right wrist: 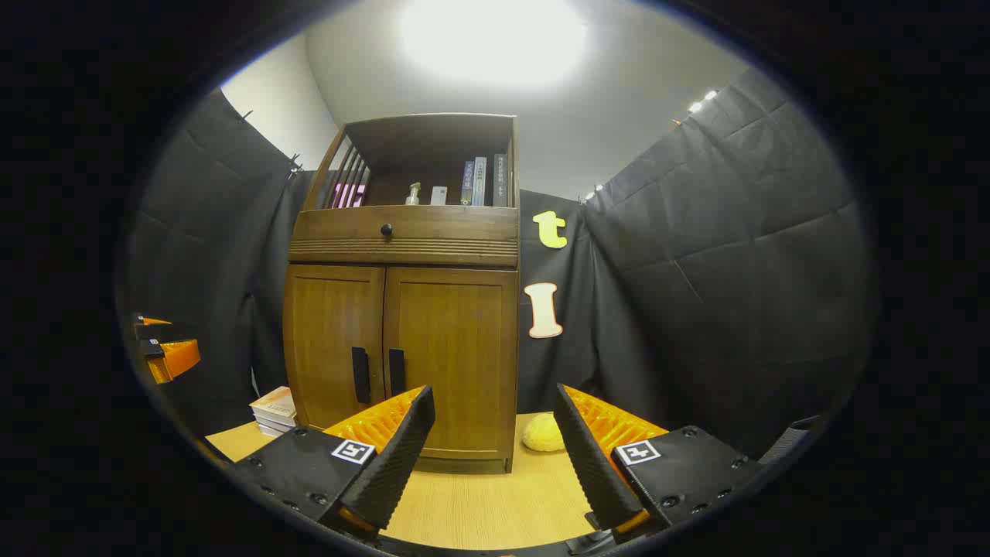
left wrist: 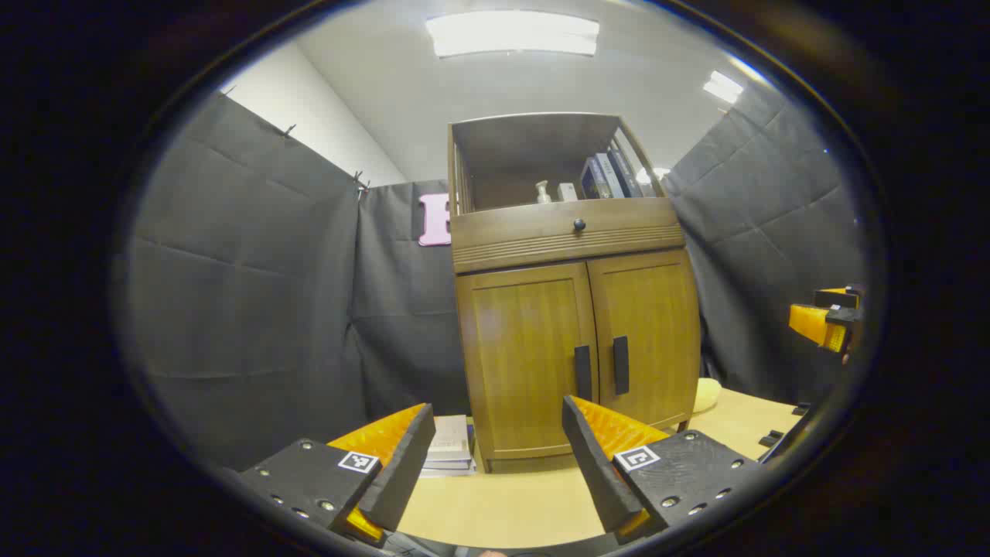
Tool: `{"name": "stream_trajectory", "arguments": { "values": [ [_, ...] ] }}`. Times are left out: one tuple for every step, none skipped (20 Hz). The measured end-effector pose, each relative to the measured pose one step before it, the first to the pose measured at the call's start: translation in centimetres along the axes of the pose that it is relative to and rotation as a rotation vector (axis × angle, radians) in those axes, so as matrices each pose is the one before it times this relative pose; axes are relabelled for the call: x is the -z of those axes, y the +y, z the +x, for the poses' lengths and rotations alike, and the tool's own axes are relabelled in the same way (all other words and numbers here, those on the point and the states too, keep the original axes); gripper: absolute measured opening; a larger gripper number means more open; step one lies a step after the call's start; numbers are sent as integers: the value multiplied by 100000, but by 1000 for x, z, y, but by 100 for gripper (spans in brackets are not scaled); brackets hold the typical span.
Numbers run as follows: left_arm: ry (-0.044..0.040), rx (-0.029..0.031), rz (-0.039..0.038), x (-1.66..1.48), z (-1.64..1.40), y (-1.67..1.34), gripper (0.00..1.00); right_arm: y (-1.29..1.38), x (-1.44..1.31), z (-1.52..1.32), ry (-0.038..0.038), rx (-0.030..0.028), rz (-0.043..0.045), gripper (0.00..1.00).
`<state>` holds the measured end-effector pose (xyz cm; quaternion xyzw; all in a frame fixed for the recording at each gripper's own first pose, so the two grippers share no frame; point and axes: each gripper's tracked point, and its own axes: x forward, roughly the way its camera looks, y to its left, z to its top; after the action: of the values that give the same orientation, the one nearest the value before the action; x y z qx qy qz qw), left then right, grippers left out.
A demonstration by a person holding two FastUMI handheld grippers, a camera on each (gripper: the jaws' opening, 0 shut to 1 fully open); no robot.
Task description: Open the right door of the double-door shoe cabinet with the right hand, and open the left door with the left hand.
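A wooden shoe cabinet [left wrist: 568, 325] [right wrist: 402, 340] stands on a light table, both doors closed. In the left gripper view the left door [left wrist: 526, 356] carries a black handle [left wrist: 582, 373] and the right door [left wrist: 646, 333] a black handle [left wrist: 621, 365]. In the right gripper view the left door [right wrist: 332, 340] has its handle [right wrist: 360, 374] beside the right door's [right wrist: 456, 356] handle [right wrist: 396, 373]. My left gripper [left wrist: 499, 441] is open, some way in front of the cabinet. My right gripper [right wrist: 495, 433] is open too, empty, short of the doors. The right gripper [left wrist: 827, 321] also shows at the left gripper view's right edge, the left gripper [right wrist: 166, 352] at the right gripper view's left edge.
A drawer with a dark knob [left wrist: 578, 224] sits above the doors, under an open shelf with books [left wrist: 611, 174] and a small bottle [left wrist: 543, 192]. A stack of books [left wrist: 451, 445] [right wrist: 274, 410] lies left of the cabinet, a yellow soft object [right wrist: 543, 433] on its right.
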<state>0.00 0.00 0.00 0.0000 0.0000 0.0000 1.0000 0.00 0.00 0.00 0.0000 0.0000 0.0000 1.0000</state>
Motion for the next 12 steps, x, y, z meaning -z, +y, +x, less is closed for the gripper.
{"name": "stream_trajectory", "arguments": {
  "values": [
    [63, -40, 281, 19, 81, -51, 96, -21, 132, 55, 246, -165, 6, 97],
    [79, 92, 52, 126, 87, -34, 96, 7, 55, 66, 240, -44, 13, 97],
    [156, -25, -131, 43, 146, -1, 96, 41, -69, 16, 147, -157, 129, 97],
    [139, -30, -129, 102, 38, 86, 96, 38, -46, 36, 81, -189, 148, 97],
    [156, -183, -53, 48, 136, 19, 96, 20, 46, 96, 92, -196, 102, 96],
    [58, -103, -26, 51, 57, -24, 96, 20, 23, 86, 9, -88, 34, 97],
    [141, -101, -5, 38, 109, -48, 96, 22, -48, 7, 154, -121, 72, 97],
    [-120, -99, -11, 87, 38, 14, 96, 49, -2, 43, 68, -201, 178, 97],
    [-192, -157, -2, -102, 60, 8, 96, -20, -5, 123, 74, -108, 160, 97],
    [-35, -192, 73, 70, 10, 79, 95, 25, -37, 39, -34, -161, 182, 97],
    [26, -68, 70, -15, 56, 37, 96, 32, -18, 62, 64, -135, 216, 97],
    [-61, -119, 93, 73, 147, -4, 96, 75, -21, 71, 18, -400, 186, 97]
  ]
}}
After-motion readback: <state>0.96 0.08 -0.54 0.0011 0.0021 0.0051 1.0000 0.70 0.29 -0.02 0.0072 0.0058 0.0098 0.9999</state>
